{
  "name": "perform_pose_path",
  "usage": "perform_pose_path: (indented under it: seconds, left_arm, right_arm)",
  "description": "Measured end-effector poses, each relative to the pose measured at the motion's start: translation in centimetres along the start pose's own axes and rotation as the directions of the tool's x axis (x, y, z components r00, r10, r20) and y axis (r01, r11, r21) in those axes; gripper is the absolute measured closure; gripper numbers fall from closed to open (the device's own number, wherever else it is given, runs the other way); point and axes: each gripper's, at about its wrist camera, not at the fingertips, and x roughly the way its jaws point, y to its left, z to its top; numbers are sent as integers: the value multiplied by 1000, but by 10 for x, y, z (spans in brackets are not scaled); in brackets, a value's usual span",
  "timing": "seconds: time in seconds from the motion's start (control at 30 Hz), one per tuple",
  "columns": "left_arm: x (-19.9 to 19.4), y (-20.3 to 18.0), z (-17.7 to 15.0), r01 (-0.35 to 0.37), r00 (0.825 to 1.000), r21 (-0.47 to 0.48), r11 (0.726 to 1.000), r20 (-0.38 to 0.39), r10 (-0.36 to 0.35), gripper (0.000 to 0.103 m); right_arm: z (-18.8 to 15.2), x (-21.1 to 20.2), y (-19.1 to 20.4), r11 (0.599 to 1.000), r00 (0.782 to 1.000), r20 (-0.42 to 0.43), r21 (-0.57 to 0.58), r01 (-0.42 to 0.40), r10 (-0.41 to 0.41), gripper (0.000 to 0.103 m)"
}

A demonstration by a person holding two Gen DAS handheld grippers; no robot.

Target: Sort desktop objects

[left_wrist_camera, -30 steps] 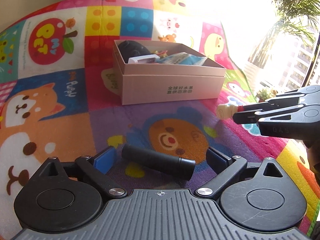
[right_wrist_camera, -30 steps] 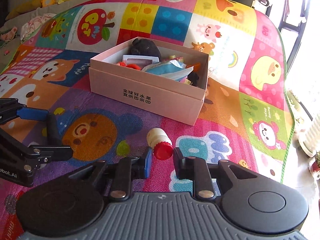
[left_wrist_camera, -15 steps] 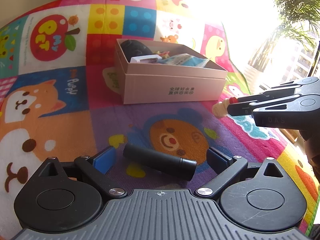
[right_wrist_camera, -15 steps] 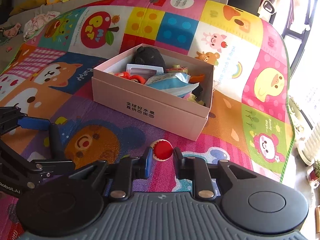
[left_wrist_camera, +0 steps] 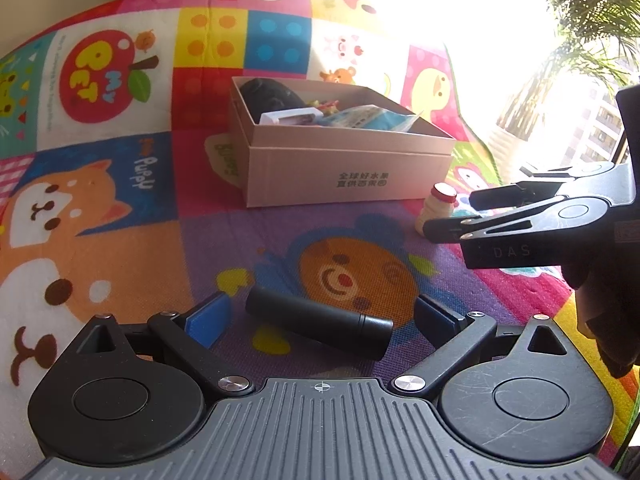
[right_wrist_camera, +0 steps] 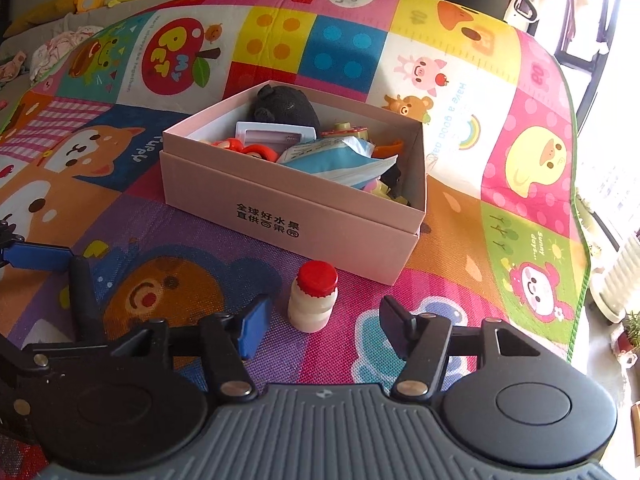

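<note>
Black cylinder (left_wrist_camera: 320, 326) lies on the mat between the wide-spread fingers of the left claw (left_wrist_camera: 320, 316), touching neither blue pad, its long axis running roughly across the gap and slanted, capped end toward the right finger. Closing as it stands would likely press it end to end, so I judge a turn of the wrist is needed first. It looks smooth, matte and hard, prone to roll.

Small bottle (right_wrist_camera: 313, 297), pale plastic with a red cap, stands upright just ahead of the right claw (right_wrist_camera: 320, 320), whose fingers are also spread wide and empty; that claw is plainly the nearer one to it.

Beyond both sits the pink cardboard box (right_wrist_camera: 280, 216), already holding mixed items, on the woven-textured play mat (right_wrist_camera: 520, 168).
</note>
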Motion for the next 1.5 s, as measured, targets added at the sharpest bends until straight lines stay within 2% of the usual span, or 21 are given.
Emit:
perform_pose_path:
  seconds: [0.13,0.27,0.37,0.5,0.57,0.77,0.87,0.93,0.97,1.0,1.1,1.27,1.37,1.5]
  left_arm:
    - [2,-13,-1,36,999,117,992,-38,-32,2]
    - [4,-25,-1,42,997,216,976,-66,-28,2]
    - [3,-29,2,49,997,227,973,-74,-33,3]
    - [5,-35,7,-4,998,233,973,-63,19,5]
    - [10,-36,8,-27,996,233,972,-77,46,16]
    - [10,-33,9,-50,995,198,979,-77,66,24]
    - [6,-34,7,-47,995,193,980,-80,64,24]
    - [1,-35,4,-39,995,195,980,-84,56,24]
    - [-2,-36,2,-35,995,194,980,-85,53,24]
    - [-4,-35,1,-34,995,192,981,-86,51,24]
    - [-12,-33,-2,-36,995,181,983,-87,52,24]
    - [-30,-31,12,-52,997,182,982,-41,60,24]
    - [-41,-34,35,-72,997,208,975,36,66,24]
    - [-50,-37,76,-114,985,213,970,155,82,24]
  right_arm:
    - [-18,-9,-2,1000,1000,15,-2,-1,1,25]
    - [-30,-14,-8,999,999,13,43,-32,32,19]
    - [-37,-15,-13,995,999,23,87,-45,43,14]
    - [-40,-14,-19,990,997,26,120,-69,66,14]
    - [-40,-15,-19,990,997,31,122,-76,72,14]
    - [-29,-16,-8,995,994,86,76,-71,64,14]
    - [-14,-8,0,998,992,117,39,-55,50,23]
    - [-6,5,3,999,996,76,34,-41,39,44]
    - [-3,12,4,998,998,49,39,-41,39,49]
    - [-2,16,3,998,998,29,44,-49,48,59]
    - [-2,10,5,998,998,24,29,-53,53,77]
    - [6,-34,-5,996,991,97,15,-92,90,78]
    - [23,-67,-16,993,980,164,10,-118,114,77]
    - [54,-105,-37,991,955,268,18,-134,124,77]
